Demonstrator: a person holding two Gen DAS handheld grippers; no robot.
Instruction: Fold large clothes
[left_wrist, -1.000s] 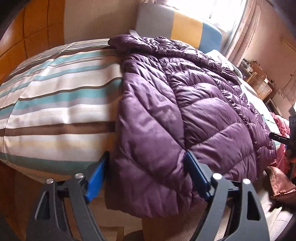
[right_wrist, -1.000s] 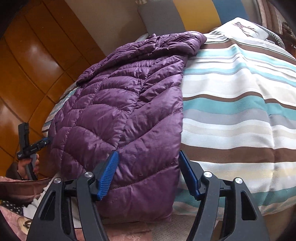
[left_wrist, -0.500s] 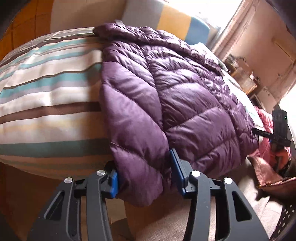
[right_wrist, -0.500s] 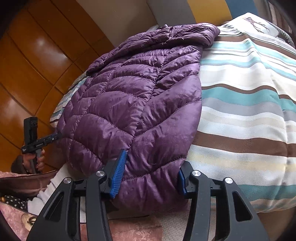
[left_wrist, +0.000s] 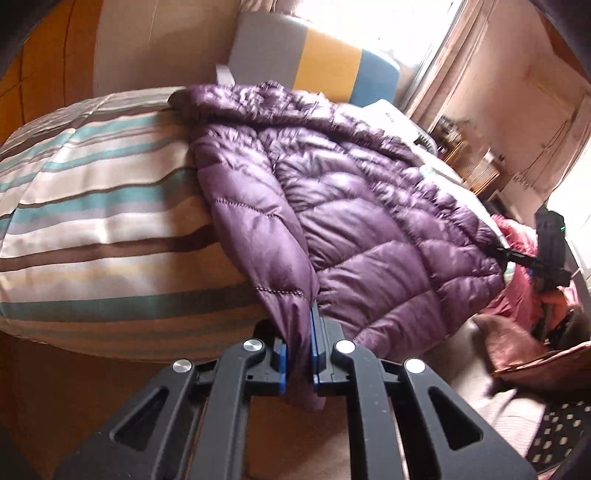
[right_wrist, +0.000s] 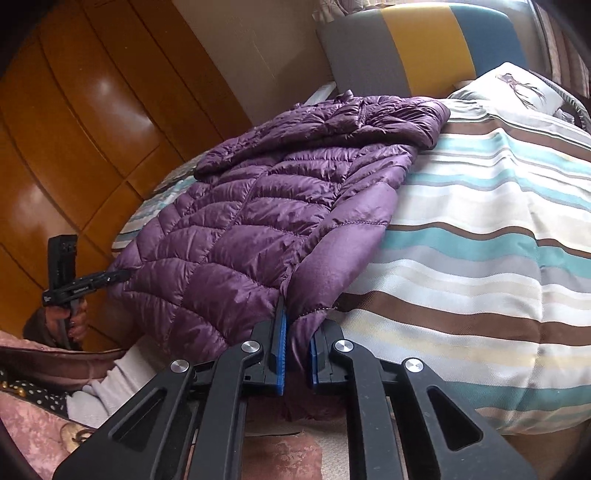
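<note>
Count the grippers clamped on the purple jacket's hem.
2. The left gripper pinches the hem corner of the purple jacket beside the striped duvet; the right gripper pinches the opposite hem corner.

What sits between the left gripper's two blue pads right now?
A bunched corner of the purple puffer jacket: the left gripper has just closed on its hem, nothing else between the pads. The left wrist view shows it.
</note>
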